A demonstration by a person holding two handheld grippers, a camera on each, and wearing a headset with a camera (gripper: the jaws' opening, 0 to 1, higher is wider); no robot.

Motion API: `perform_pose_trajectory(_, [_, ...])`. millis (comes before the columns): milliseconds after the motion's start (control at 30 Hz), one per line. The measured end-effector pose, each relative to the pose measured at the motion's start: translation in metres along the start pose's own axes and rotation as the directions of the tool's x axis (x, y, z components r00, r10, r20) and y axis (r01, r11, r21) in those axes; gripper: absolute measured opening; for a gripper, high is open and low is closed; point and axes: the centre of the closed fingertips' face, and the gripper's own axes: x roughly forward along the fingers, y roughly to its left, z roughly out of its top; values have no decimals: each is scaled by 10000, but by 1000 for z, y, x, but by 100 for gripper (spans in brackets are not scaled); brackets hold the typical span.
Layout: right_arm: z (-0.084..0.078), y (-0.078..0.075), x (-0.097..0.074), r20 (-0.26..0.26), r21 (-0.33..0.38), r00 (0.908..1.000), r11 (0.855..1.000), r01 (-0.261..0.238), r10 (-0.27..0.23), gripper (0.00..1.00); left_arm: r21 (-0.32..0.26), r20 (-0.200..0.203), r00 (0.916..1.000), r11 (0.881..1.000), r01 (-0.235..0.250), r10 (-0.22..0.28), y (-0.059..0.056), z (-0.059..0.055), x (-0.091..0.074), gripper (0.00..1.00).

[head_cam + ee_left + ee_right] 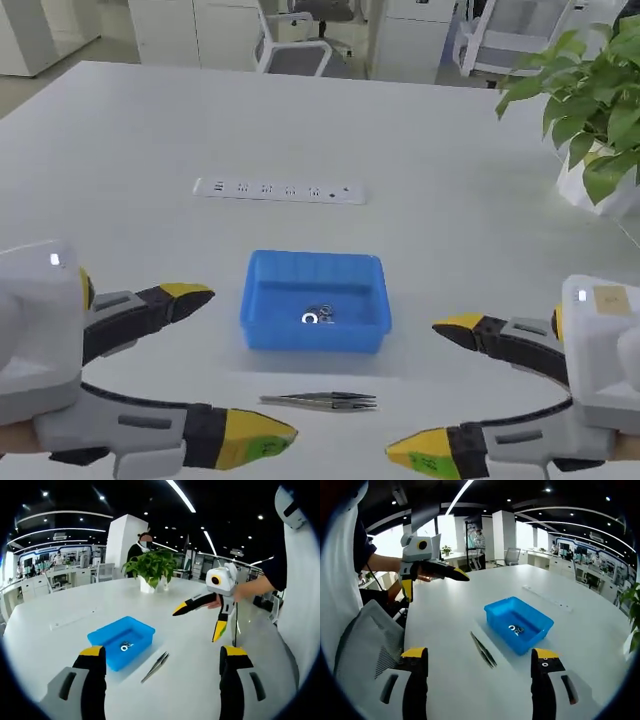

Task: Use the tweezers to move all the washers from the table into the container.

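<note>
White tabletop [150, 130] carries the blue container [315, 338], with washers [318, 317] inside and the tweezers [320, 401] lying just before it. Left gripper [245, 365] and right gripper [418, 388] gape wide, both empty. Light, stiff and slippery, the tweezers probably want a mid-shank pinch.

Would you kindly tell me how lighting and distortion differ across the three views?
Head view: soft, even light, straight lines, a faint shadow under the container, washers glinting inside it. Left gripper view: fisheye curves the table edge and ceiling light strips. Right gripper view: the same curving, with washed-out windows at upper left.
</note>
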Motion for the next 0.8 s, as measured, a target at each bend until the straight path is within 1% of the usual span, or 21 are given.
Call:
perform_pose_trajectory(67, [-1, 0, -5, -9, -78, 10000, 9999, 95, -95, 95, 189, -203, 9998, 9998, 24, -20, -2, -2, -4, 100])
perform_pose_trajectory(133, [-4, 0, -11, -166, -308, 9997, 9994, 185, -191, 100, 332, -313, 9995, 9994, -86, 97, -1, -3, -8, 100])
perform_pose_trajectory(167, [-4, -2, -13, -185, -352, 9994, 9990, 288, -294, 100, 351, -341, 9993, 9993, -112, 124, 0, -4, -8, 100])
perform_pose_trajectory(233, [-3, -2, -18, -155, -327, 9992, 9989, 350, -355, 100, 404, -540, 9983, 9990, -202, 224, 3, -7, -12, 100])
perform_pose_trajectory(300, [1, -6, -22, -31, -300, 9985, 9980, 550, -551, 100, 498, -570, 9979, 9984, -284, 313, 6, -6, -16, 100])
perform_pose_trajectory(400, [6, -8, -24, 130, -241, 9979, 9976, 645, -642, 100, 490, -549, 9981, 9985, -259, 286, 5, -4, -21, 100])
perform_pose_trajectory(467, [10, -7, -25, 165, -335, 9979, 9975, 626, -621, 100, 621, -556, 9982, 9979, -166, 201, 2, -3, -23, 100])
perform_pose_trajectory(500, [11, -7, -25, 182, -356, 9980, 9975, 606, -600, 100, 529, -508, 9987, 9986, 101, -74, -3, -3, -24, 100])
perform_pose_trajectory(533, [14, -6, -25, 262, -340, 9981, 9979, 560, -551, 100, 236, -598, 9977, 9992, 319, -304, -7, -5, -24, 100])
perform_pose_trajectory(600, [16, -7, -23, 328, -342, 9982, 9981, 508, -497, 100, 383, -437, 9990, 9992, 103, -86, -5, -3, -24, 100])
perform_pose_trajectory(633, [17, -7, -23, 324, -380, 9981, 9979, 528, -516, 100, 634, -560, 9984, 9980, -17, 53, -2, -6, -23, 100])
perform_pose_trajectory(700, [19, -10, -22, 338, -424, 9980, 9975, 557, -543, 100, 644, -965, 9950, 9977, -190, 252, 5, -16, -24, 100])
perform_pose_trajectory(767, [21, -11, -22, 378, -449, 9978, 9974, 555, -538, 100, 693, -1004, 9944, 9972, -272, 341, 9, -18, -25, 100])
perform_pose_trajectory(800, [21, -11, -22, 355, -472, 9980, 9974, 540, -523, 100, 668, -956, 9947, 9972, -324, 388, 11, -18, -26, 100])
